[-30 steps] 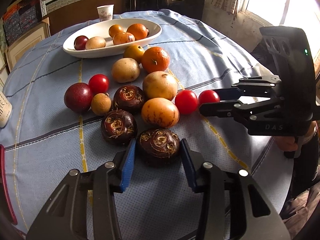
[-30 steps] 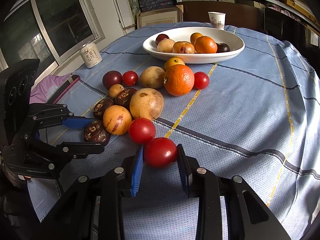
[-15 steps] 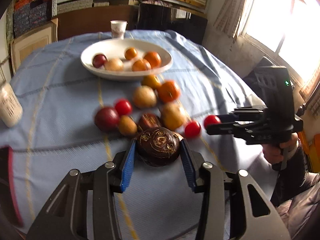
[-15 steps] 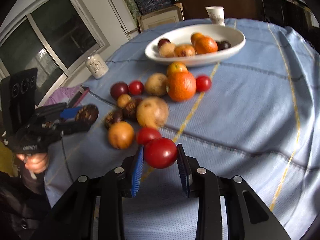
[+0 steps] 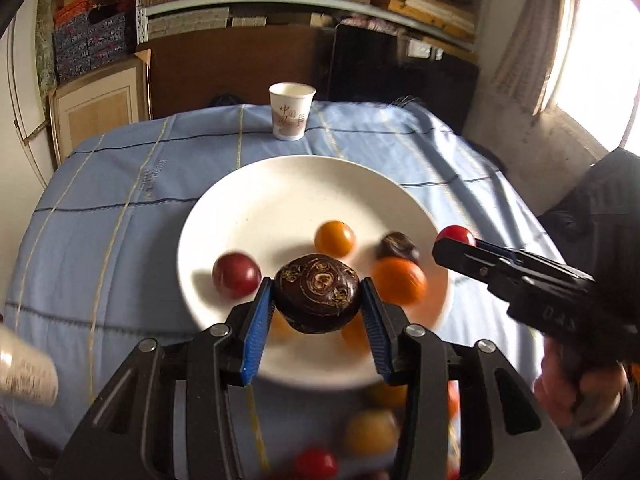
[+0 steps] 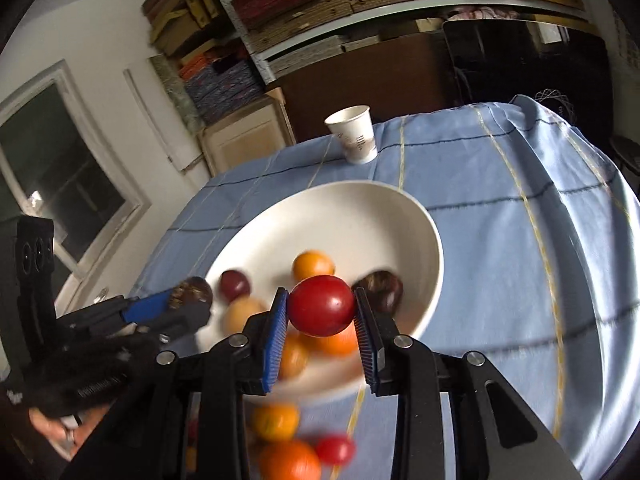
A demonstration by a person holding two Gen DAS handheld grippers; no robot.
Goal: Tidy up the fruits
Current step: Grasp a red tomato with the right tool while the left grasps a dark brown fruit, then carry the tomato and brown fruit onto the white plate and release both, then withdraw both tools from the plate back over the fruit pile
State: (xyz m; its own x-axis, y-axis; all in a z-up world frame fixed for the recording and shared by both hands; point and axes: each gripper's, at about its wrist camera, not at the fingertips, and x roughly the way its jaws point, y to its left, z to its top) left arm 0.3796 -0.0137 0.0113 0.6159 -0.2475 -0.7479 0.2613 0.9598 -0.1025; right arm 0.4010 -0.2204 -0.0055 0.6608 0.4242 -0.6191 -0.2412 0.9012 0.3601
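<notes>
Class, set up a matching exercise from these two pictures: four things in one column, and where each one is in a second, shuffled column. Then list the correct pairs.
Things
1. red tomato
2. dark brown fruit
3. paper cup
4. small orange fruit

Places
A. lying in the white bowl
B. gripped in the left tool
C. standing on the blue tablecloth behind the bowl
D. gripped in the right tool

Pairs: 1-D, 2-B, 3-C, 4-A

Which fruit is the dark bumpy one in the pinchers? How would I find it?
Find the big white bowl on the blue tablecloth. Just above its near side, the left gripper pinches a dark brown fruit. Its neighbours are smooth red or orange; only this one has pale swirly markings.
</notes>
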